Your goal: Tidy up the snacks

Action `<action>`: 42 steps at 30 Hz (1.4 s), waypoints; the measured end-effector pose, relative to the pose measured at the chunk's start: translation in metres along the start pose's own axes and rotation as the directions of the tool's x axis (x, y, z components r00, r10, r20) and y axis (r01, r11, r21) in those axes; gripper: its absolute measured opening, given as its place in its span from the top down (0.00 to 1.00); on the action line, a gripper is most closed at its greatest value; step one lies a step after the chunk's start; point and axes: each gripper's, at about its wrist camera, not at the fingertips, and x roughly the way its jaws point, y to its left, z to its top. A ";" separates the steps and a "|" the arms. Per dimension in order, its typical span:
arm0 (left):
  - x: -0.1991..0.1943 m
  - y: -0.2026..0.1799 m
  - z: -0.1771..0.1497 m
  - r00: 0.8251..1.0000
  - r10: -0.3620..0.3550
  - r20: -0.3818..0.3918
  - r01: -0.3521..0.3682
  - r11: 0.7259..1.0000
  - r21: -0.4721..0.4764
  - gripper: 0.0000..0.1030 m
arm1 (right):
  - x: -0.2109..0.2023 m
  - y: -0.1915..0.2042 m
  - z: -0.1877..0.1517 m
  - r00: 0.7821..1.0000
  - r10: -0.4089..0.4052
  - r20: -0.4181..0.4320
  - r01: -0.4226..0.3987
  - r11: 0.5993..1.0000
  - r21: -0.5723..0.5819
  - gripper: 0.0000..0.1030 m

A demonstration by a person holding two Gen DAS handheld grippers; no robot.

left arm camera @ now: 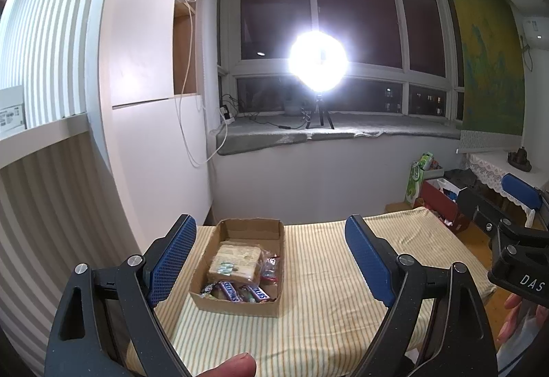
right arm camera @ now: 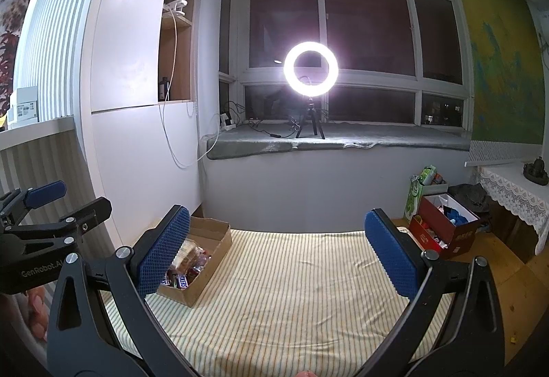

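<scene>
Striped yellow cloth covers the worktop [left arm camera: 308,274], which runs toward a dark window where a ring light [right arm camera: 311,69] glares on the sill. Near the worktop's far left corner sits an open cardboard box [left arm camera: 240,305] holding the snacks — Snickers bars [left arm camera: 245,293] along its near wall, a wrapped sandwich pack [left arm camera: 235,262] behind them. Both tools hang above the near edge, holding nothing: the left gripper [left arm camera: 271,262] has its blue fingers spread wide with the box between them, and the right gripper [right arm camera: 274,255] — fingers equally wide apart — frames bare cloth.
</scene>
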 end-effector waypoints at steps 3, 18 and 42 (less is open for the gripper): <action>0.000 0.001 0.000 1.000 0.003 -0.001 -0.003 1.000 -0.002 0.14 | 0.000 -0.001 0.000 1.000 0.004 -0.003 -0.004 1.000 -0.001 0.00; 0.003 -0.001 0.001 1.000 0.003 -0.011 -0.003 1.000 0.004 0.14 | 0.004 -0.003 -0.003 1.000 0.007 -0.006 -0.007 1.000 0.009 0.00; 0.008 -0.001 0.000 1.000 0.005 -0.027 -0.005 1.000 -0.001 0.14 | 0.009 -0.001 -0.012 1.000 0.010 -0.022 -0.010 1.000 0.016 0.00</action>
